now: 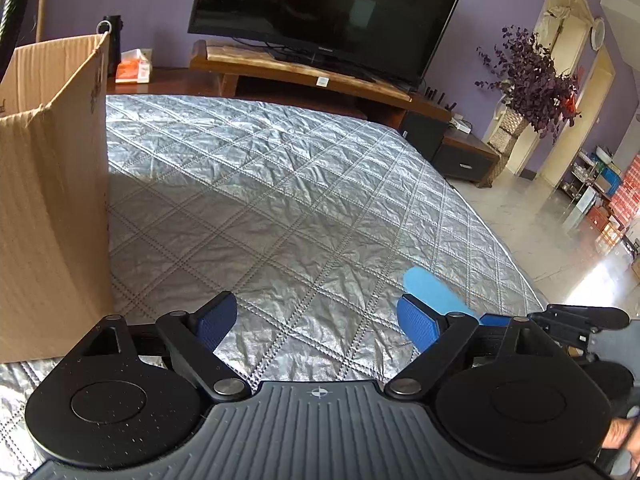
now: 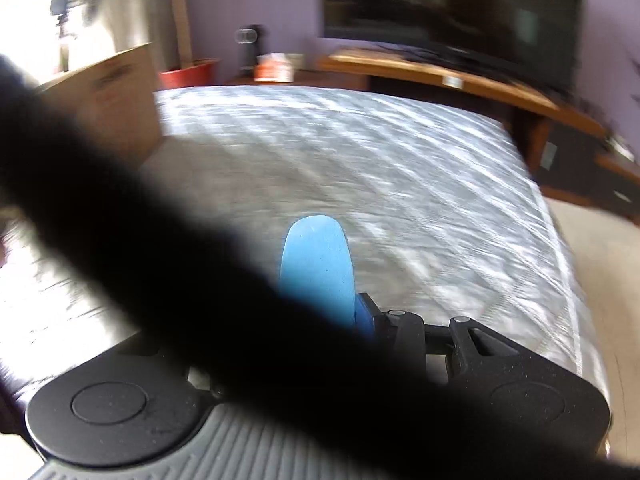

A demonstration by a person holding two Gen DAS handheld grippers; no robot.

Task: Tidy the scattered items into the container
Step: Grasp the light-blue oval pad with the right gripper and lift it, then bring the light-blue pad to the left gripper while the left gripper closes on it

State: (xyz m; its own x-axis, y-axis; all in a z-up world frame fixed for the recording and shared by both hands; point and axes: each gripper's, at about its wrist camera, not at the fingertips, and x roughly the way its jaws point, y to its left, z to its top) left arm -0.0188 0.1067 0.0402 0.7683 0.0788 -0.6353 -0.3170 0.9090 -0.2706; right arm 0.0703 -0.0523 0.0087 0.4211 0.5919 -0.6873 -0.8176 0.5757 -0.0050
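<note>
An open cardboard box [image 1: 52, 200] stands on the silver quilted cover [image 1: 280, 184] at the left; it shows blurred at the far left of the right wrist view [image 2: 116, 108]. My left gripper [image 1: 316, 324] is open and empty, low over the cover beside the box. My right gripper [image 2: 340, 312] is shut on a light blue flat oval item [image 2: 316, 264] that sticks out forward above the cover. The same item [image 1: 432, 292] and the right gripper [image 1: 576, 320] show at the right of the left wrist view. A black band hides the right gripper's left finger.
A wooden TV stand [image 1: 304, 72] with a large TV [image 1: 328, 12] lies beyond the cover's far edge. An orange tissue pack [image 1: 134, 68] sits behind the box. A vase of purple leaves [image 1: 528, 80] and tiled floor [image 1: 540, 220] are at the right.
</note>
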